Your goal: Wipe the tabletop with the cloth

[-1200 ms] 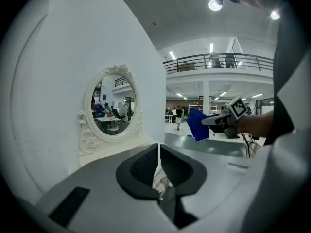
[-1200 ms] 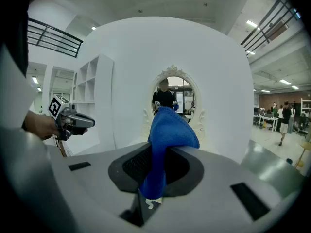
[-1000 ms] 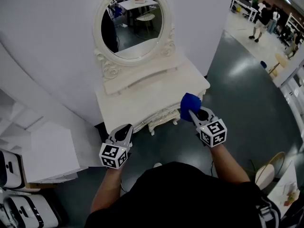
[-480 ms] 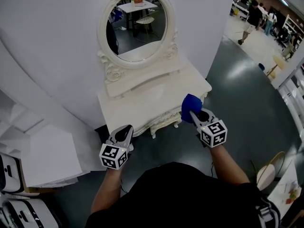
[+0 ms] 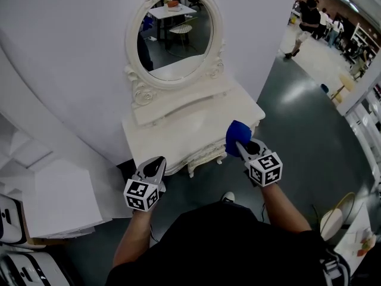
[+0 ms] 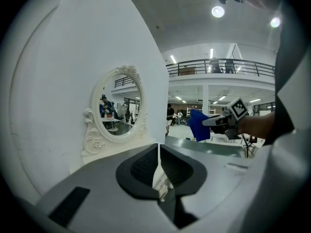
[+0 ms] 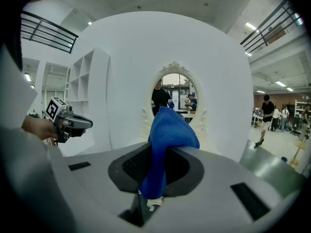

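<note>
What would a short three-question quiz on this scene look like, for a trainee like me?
1. Multiple choice: what does the right gripper hold between its jaws?
A. a sponge
B. a blue cloth
C. nothing
2. True or false: the left gripper has its jaws together with nothing between them.
3. Fill the gap: at the back of the white dressing table stands an oval ____ in an ornate white frame.

Key: 1 B. 2 true. 3 mirror.
</note>
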Motion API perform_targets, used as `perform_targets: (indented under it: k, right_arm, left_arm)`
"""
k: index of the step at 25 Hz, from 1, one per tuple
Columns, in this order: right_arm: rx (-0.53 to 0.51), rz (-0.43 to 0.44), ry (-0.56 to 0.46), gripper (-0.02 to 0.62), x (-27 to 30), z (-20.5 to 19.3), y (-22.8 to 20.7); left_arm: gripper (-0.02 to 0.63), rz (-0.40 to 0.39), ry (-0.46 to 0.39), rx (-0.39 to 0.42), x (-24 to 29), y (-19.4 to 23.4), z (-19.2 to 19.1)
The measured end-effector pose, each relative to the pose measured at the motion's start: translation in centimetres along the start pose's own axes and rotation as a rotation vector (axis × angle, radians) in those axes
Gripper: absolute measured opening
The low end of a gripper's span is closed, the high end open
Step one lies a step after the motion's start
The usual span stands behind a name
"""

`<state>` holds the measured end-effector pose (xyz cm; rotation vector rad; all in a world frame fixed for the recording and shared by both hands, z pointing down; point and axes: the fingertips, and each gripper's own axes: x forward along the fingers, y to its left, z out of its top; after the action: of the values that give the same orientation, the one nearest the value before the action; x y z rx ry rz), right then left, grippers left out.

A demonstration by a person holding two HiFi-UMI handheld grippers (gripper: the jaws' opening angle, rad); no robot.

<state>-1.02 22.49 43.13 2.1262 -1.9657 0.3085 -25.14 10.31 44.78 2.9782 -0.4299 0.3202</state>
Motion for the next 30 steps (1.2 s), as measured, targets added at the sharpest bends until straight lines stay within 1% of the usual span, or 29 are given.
perform_targets:
  k: [4,8,14,18,23,30]
  right_arm:
    - [-0.005,0.017,0.002,0.042,0.9,0.1,0.1]
    - [-0.007,0.036,0.003,0.043,2.2,0.2,-0.6]
    - [-0.001,0.074,0.001,0.043,5.5,0.4,-3.4]
    - [0.002,0.117,0.003,0.043,9.1,0.6,-6.4]
    - [-0.003,0.183,0.013,0.043,14.3,1.4,-10.3]
    - [-0.01,0.266,0.034,0.043,20.2,2.6,-16.9]
  left_arm:
    - [0.025,0.001,0.004,-0.002,0.3,0.2,-0.2]
    - [0.025,0.021,0.008,-0.003,1.0,0.9,-0.2]
    - [0.025,0.062,0.025,-0.001,3.8,2.3,0.3]
    - [0.025,0.108,0.022,-0.013,6.9,3.8,1.0]
    - [0.025,0.161,0.053,-0.042,11.9,5.9,0.8]
    - [0.025,0.212,0.094,-0.085,20.2,6.6,2.1]
